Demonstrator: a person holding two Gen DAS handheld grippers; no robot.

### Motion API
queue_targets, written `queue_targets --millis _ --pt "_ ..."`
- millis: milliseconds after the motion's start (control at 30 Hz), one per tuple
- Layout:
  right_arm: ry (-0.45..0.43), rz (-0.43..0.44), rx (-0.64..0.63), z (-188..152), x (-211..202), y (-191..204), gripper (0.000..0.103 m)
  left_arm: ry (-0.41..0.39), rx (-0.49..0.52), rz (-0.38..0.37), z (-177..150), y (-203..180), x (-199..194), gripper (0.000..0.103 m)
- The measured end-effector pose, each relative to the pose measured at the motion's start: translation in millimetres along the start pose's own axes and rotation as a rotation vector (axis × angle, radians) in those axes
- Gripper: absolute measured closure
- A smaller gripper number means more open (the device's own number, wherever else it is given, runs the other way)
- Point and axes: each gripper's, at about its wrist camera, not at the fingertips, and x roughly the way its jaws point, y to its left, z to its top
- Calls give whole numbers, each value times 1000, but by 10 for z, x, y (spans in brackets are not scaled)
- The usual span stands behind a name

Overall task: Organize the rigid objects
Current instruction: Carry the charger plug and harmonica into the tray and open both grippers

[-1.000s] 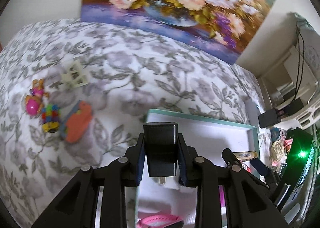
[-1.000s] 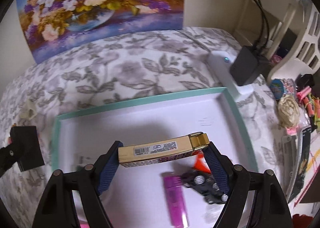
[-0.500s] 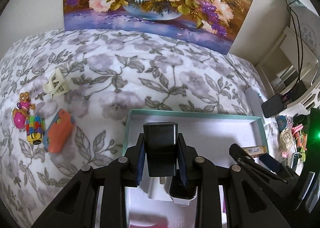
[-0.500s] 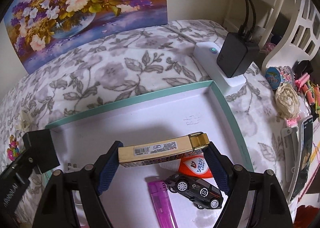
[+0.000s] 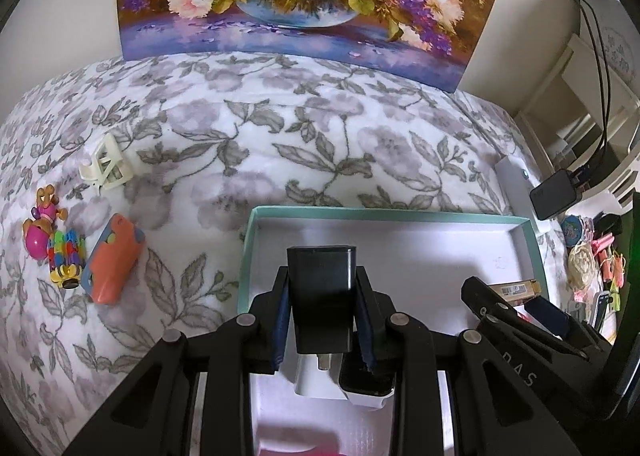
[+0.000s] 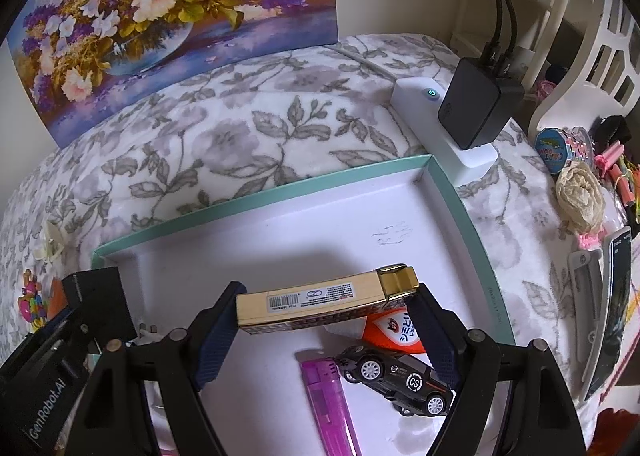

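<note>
Plug block [image 5: 320, 296], black, sits pinched tight in my left gripper [image 5: 322, 320], over the near left part of the box [image 5: 532, 240]. My right gripper [image 6: 324, 320] pinches the gold case [image 6: 320, 302] by its two ends, over the near right part. Under it lie a toy car [image 6: 396, 374], a purple lighter [image 6: 324, 396] and an orange bottle [image 6: 396, 330]. I think the far floor of the box is the best bare spot. I should go low, then let go gently, so nothing bumps. More toys [image 5: 60, 244] wait far left on the flowery blanket [image 5: 320, 143].
</note>
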Motion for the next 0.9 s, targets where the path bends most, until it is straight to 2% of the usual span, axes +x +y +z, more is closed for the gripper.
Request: queue_targets --millis 400,533,667,833,867,900 --pt "1 -11 -29 7 0 50 17 4 2 8 31 8 -42 72" --pt "-15 -15 -34 31 -51 61 2 -7 -7 10 67 27 -103 71" --pt "-31 -23 -44 55 -122 85 0 -21 -22 14 109 68 -184 61" --pt "-22 -28 -42 74 -187 107 0 -19 -39 31 151 134 -231 60" --pt "-17 -28 -39 79 -198 108 0 -16 -44 33 157 151 -233 56" --pt "-13 -27 -35 82 -214 108 0 -13 -49 37 162 171 -233 47"
